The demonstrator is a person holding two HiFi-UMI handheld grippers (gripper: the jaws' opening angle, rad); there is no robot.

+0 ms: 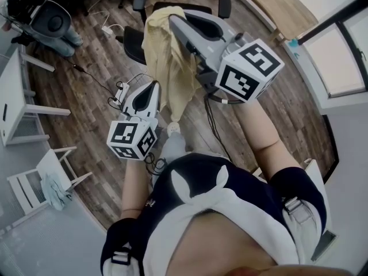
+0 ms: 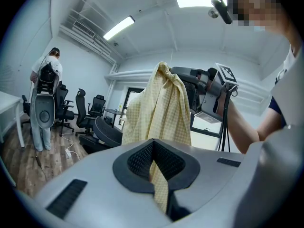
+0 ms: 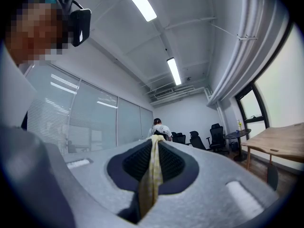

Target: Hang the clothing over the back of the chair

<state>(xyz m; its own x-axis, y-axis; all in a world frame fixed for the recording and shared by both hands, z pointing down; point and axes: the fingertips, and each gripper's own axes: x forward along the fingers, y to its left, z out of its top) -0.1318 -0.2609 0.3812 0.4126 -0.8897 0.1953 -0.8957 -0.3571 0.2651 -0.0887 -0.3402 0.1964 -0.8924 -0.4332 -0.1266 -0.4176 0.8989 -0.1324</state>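
Observation:
A pale yellow checked garment [image 1: 167, 62] hangs stretched between both grippers above a black office chair [image 1: 133, 45]. In the head view my right gripper [image 1: 172, 19] is shut on the garment's top edge, held higher and farther out. My left gripper [image 1: 154, 86] is shut on a lower edge, nearer my body. The left gripper view shows the cloth [image 2: 159, 113] running from my left gripper's [image 2: 153, 145] closed jaws up to the right gripper [image 2: 192, 82], with the chair [image 2: 107, 133] behind and below. In the right gripper view a folded strip of cloth [image 3: 151, 175] is pinched in my right gripper [image 3: 154, 145].
A person [image 1: 49, 19] with equipment stands at the far left, near cables [image 1: 109, 30] on the wood floor. A white table [image 1: 14, 102] and a white chair [image 1: 49, 183] stand at the left. A wooden table [image 1: 276, 4] is at the far right. Several black chairs [image 2: 90, 110] stand behind.

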